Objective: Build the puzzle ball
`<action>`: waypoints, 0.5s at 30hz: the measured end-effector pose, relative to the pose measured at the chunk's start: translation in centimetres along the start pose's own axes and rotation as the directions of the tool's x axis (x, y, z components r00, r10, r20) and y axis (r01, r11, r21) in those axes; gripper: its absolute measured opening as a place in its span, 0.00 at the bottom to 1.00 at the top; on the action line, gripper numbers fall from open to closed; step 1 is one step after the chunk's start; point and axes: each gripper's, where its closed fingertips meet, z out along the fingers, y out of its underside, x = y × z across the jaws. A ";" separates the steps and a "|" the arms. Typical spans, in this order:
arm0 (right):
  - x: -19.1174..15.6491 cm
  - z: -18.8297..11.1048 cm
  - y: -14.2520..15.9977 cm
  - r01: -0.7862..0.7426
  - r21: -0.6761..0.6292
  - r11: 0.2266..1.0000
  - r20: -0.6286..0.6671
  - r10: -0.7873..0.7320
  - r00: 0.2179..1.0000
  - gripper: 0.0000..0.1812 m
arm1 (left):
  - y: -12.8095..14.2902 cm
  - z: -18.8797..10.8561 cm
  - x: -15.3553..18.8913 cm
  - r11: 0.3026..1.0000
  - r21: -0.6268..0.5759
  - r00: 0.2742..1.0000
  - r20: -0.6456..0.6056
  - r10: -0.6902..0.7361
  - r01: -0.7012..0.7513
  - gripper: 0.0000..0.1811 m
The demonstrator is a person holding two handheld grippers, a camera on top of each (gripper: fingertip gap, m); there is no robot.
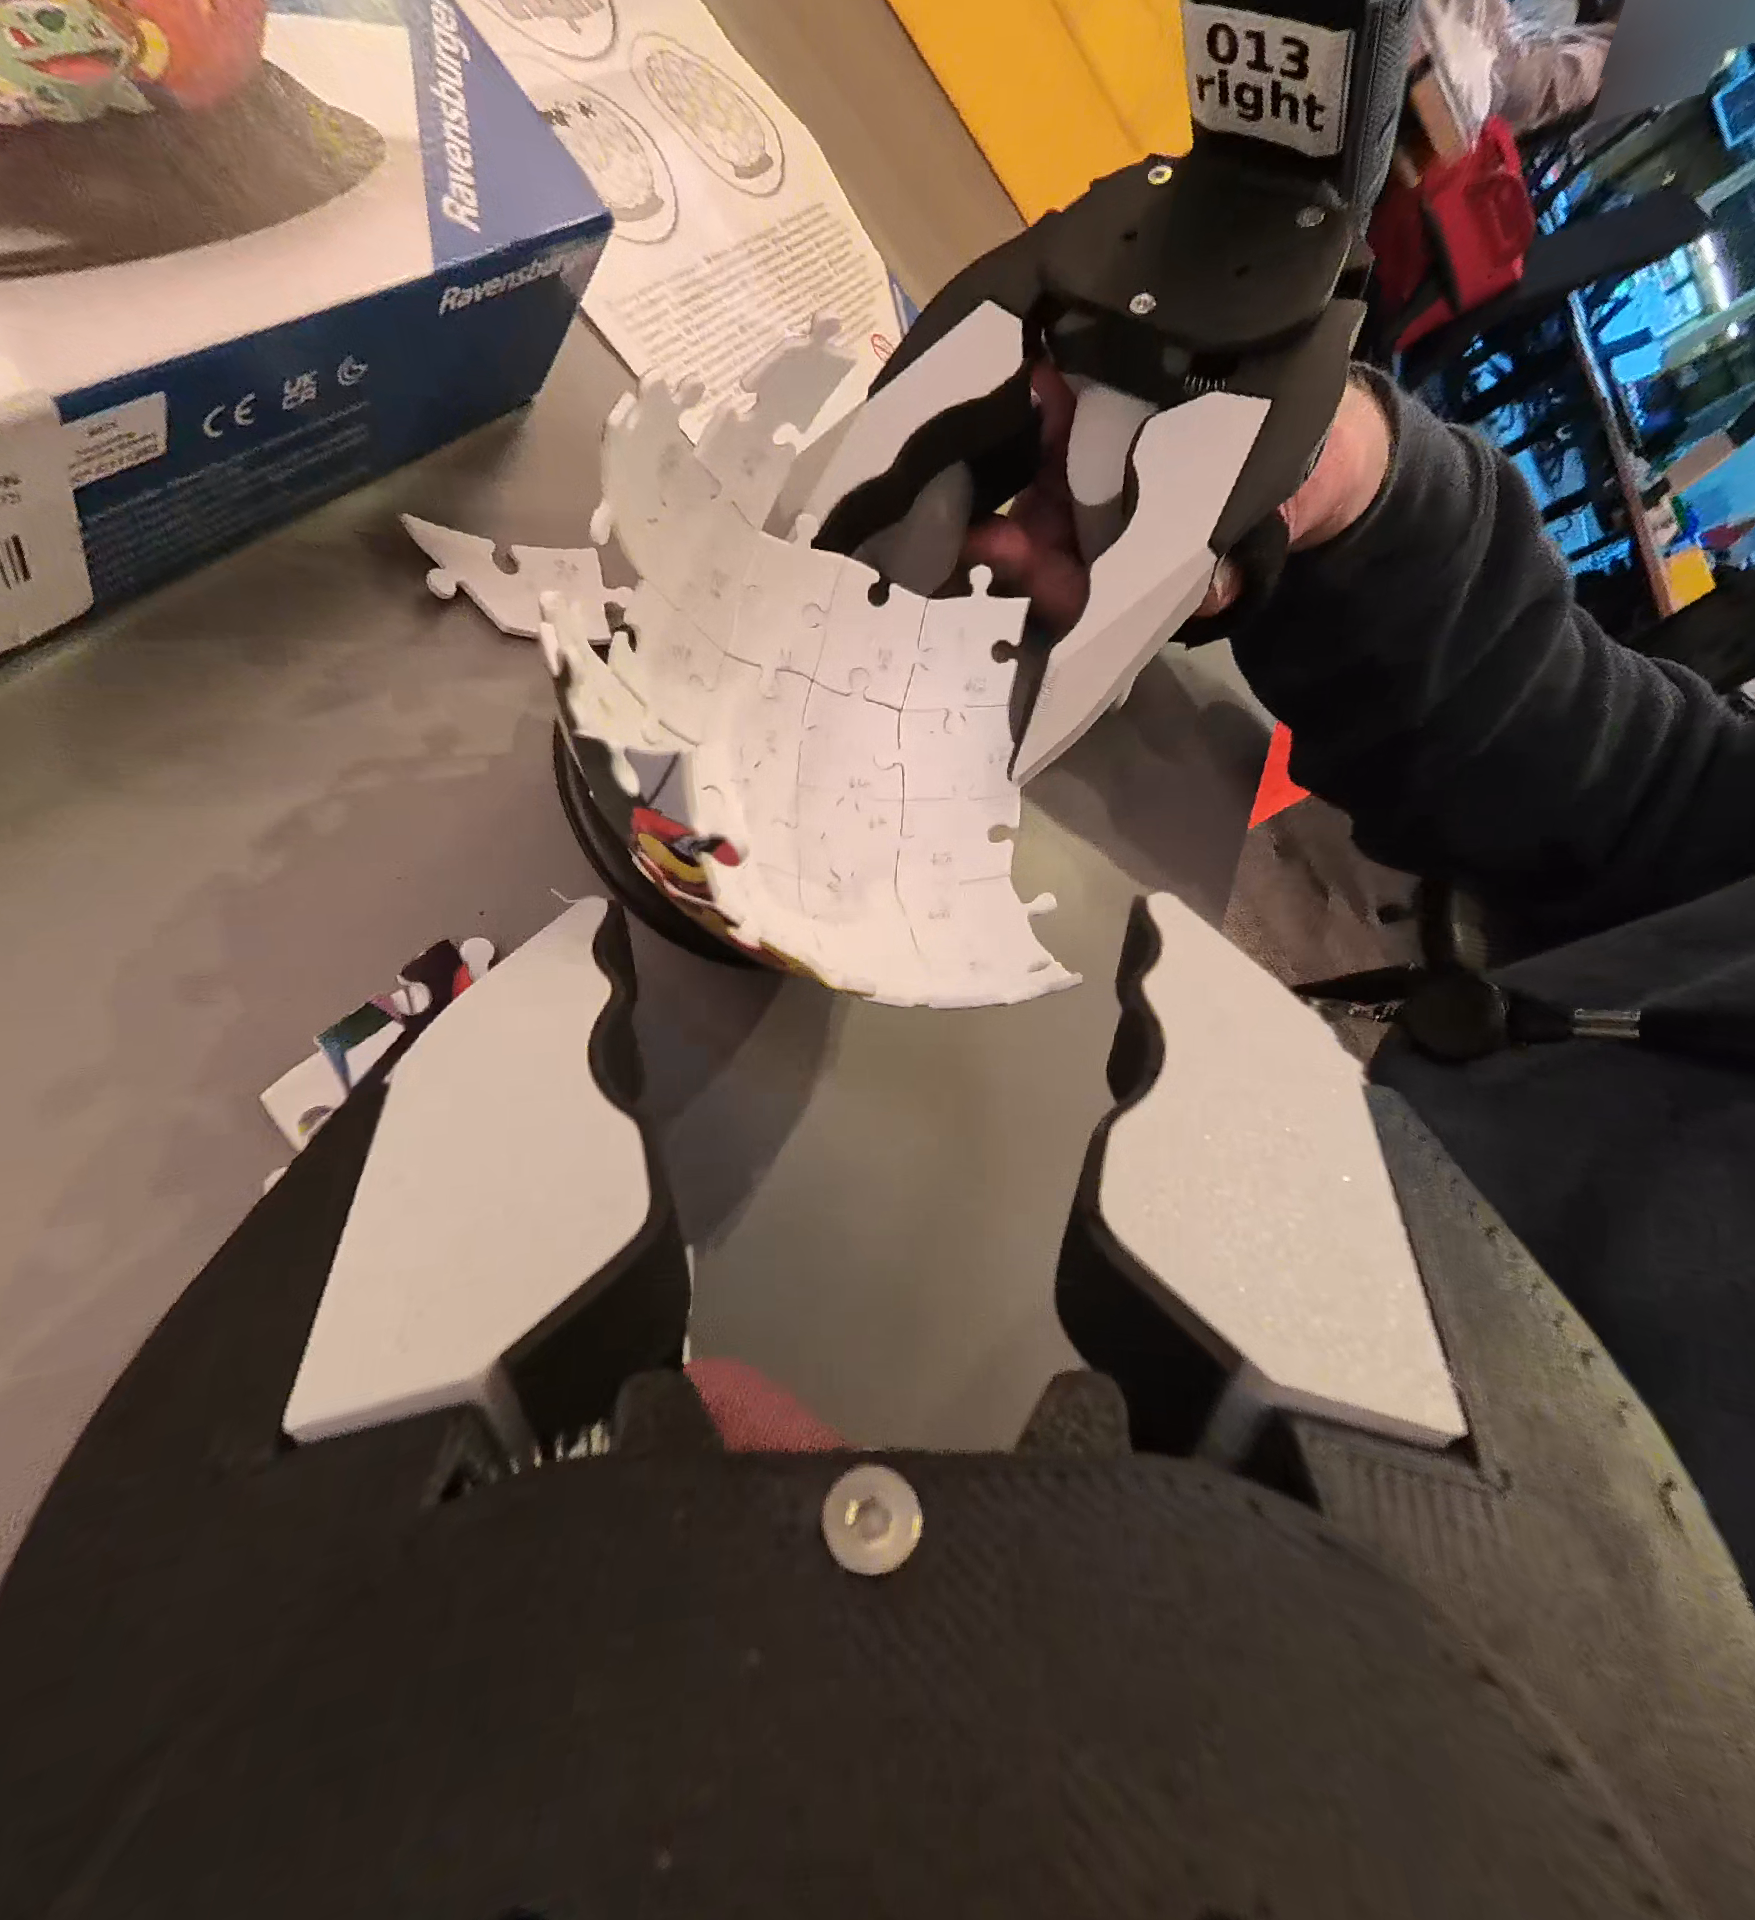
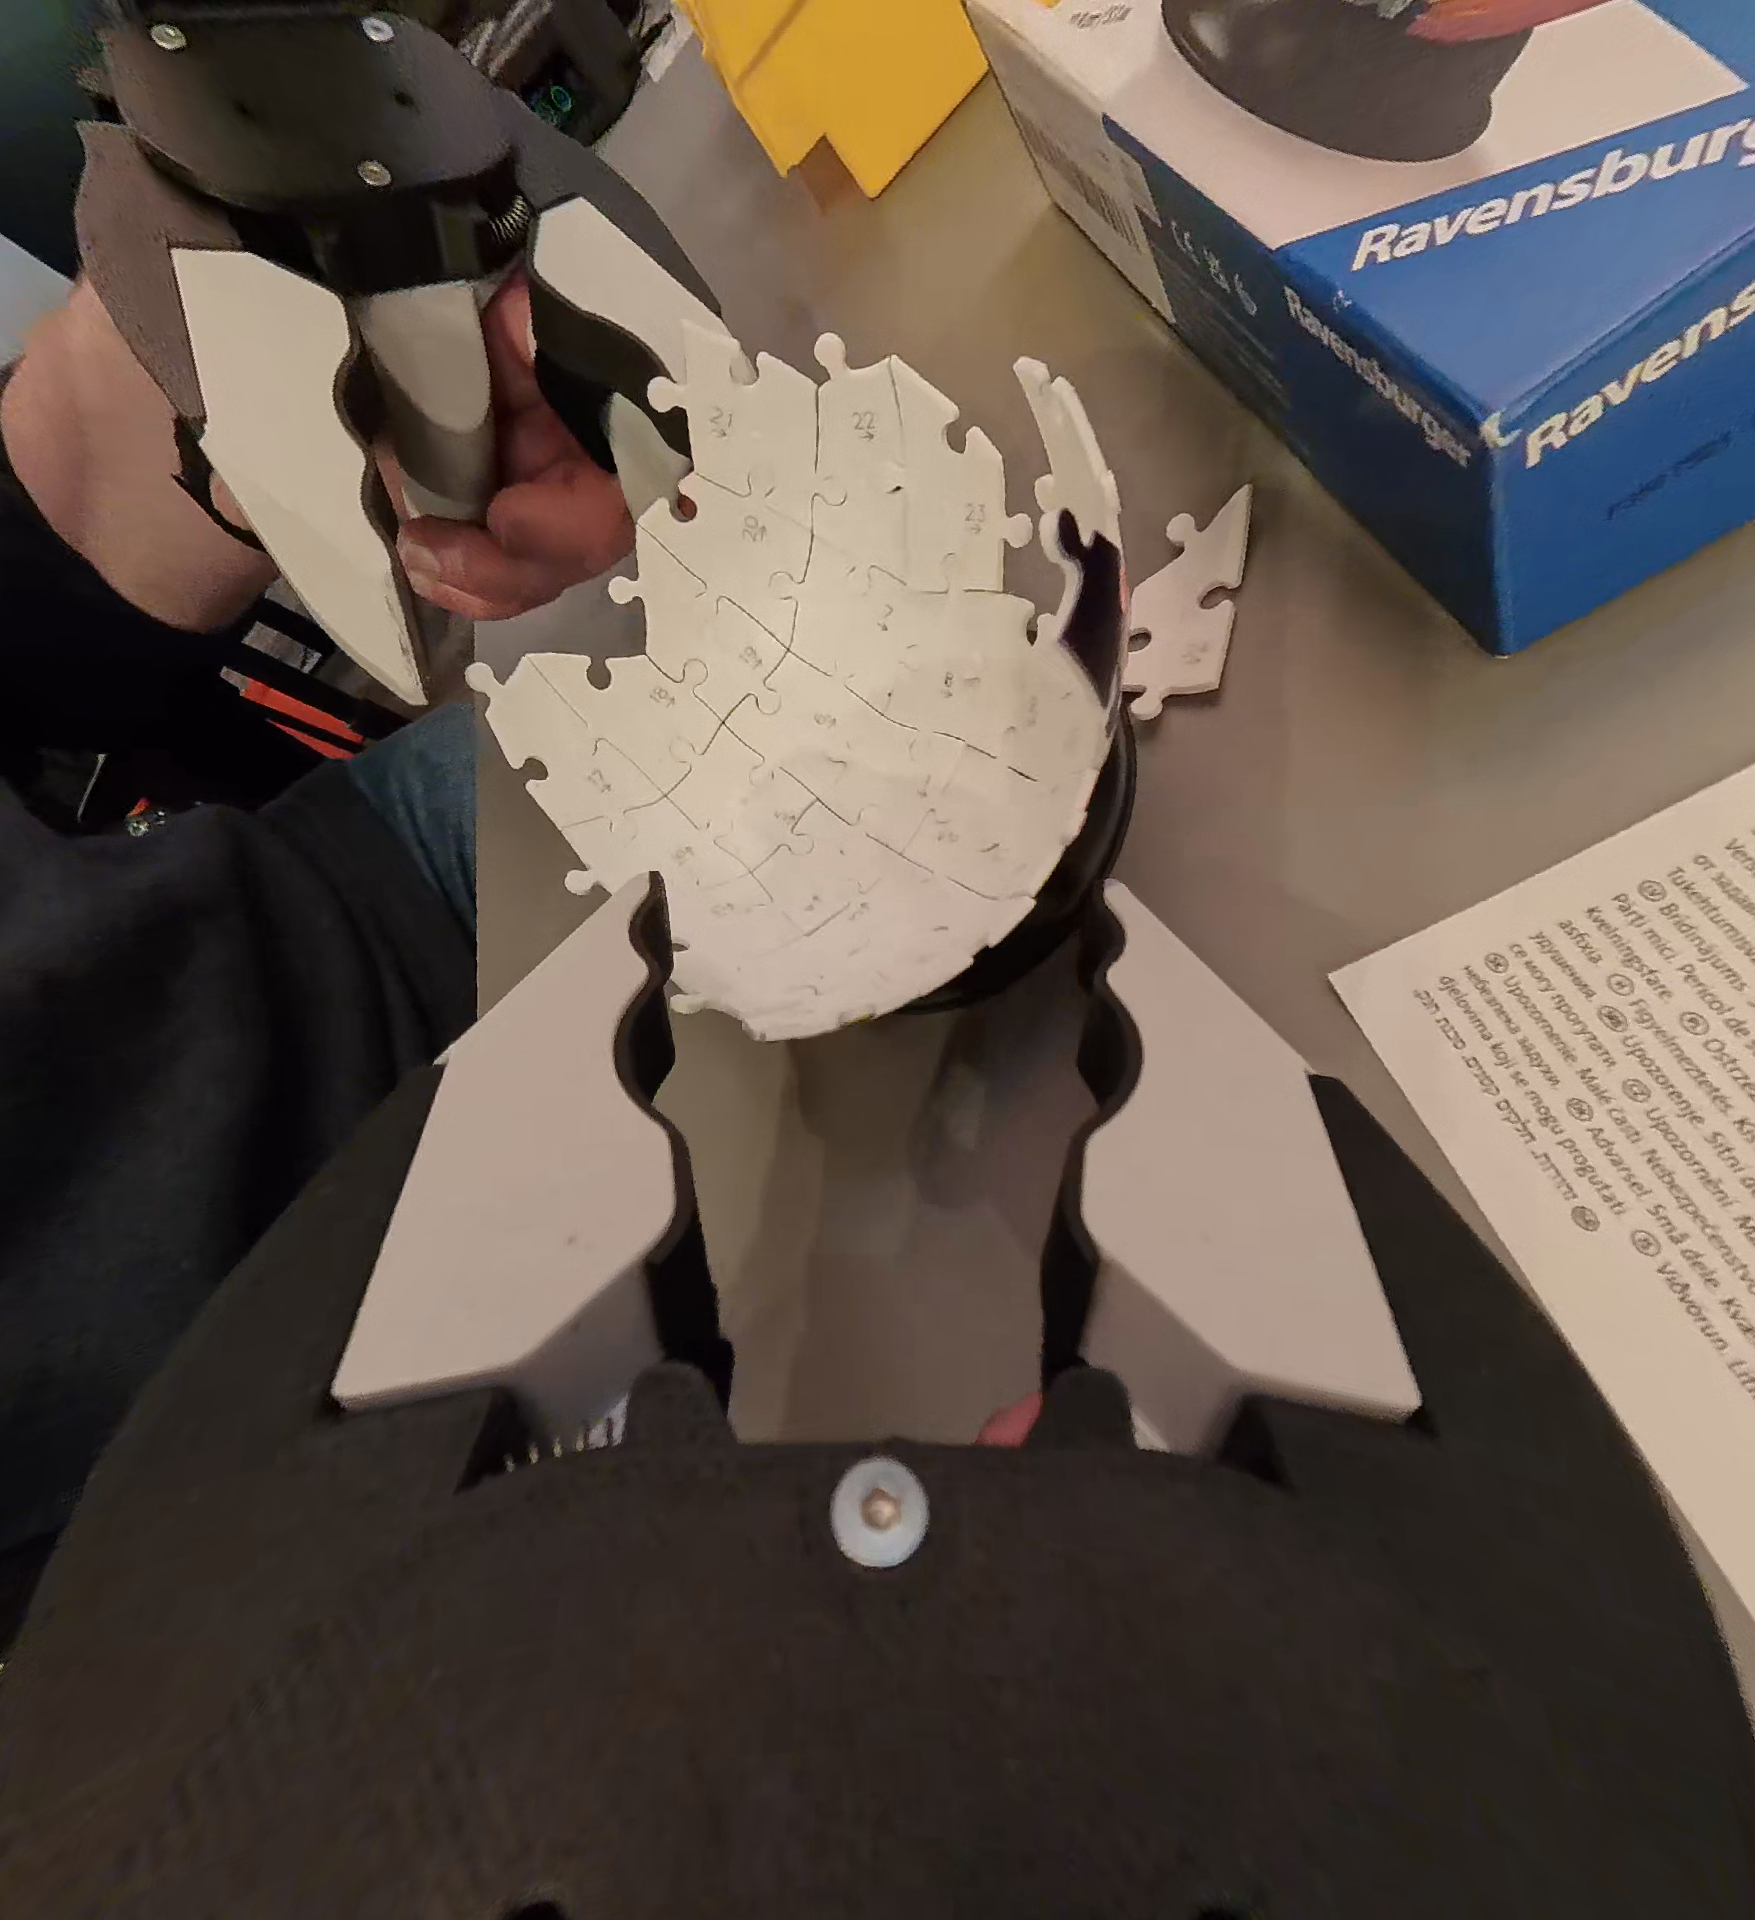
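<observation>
On the grey desk [image 1: 177, 852], between the two grippers, the partly built puzzle ball [image 1: 831, 790] sits on a black round stand [image 2: 1081, 894]. It forms an open bowl of interlocked curved pieces, with the white numbered inner faces toward both cameras and a strip of coloured print visible on its outer side in the left wrist view.

The left gripper [image 1: 868, 925] is open: its two grey-padded fingers [image 1: 499, 1164] are spread apart with bare desk between them, and the lower rim of the shell lies just beyond the fingertips. Whether the fingertips touch it cannot be determined.

The right gripper [image 2: 878, 904] is likewise open, with nothing between its fingers. The shell's lower edge lies at the fingertips, and the left finger tip overlaps the rim in the right wrist view; contact there cannot be confirmed.

A loose white pointed puzzle piece [image 2: 1185, 613] lies on the desk just beside the stand. Further loose pieces with coloured print [image 1: 374, 1029] lie near the left gripper's left finger. A blue and white puzzle box [image 2: 1475, 270] stands well apart from the shell. A printed instruction sheet [image 2: 1621, 1091] lies on the desk near the box. A yellow object [image 2: 842, 83] rests beyond the shell.
</observation>
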 end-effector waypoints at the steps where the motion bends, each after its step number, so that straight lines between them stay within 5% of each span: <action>1: 0.0 0.0 0.0 0.000 -0.001 1.000 0.002 0.000 1.000 0.43 | 0.2 0.1 0.0 1.000 -0.004 1.000 -0.001 0.001 -0.001 0.49; 15: -3.2 1.9 1.3 0.018 -0.013 1.000 0.025 -0.018 1.000 0.40 | 2.6 1.0 0.0 0.994 -0.108 0.998 -0.060 -0.011 0.005 0.54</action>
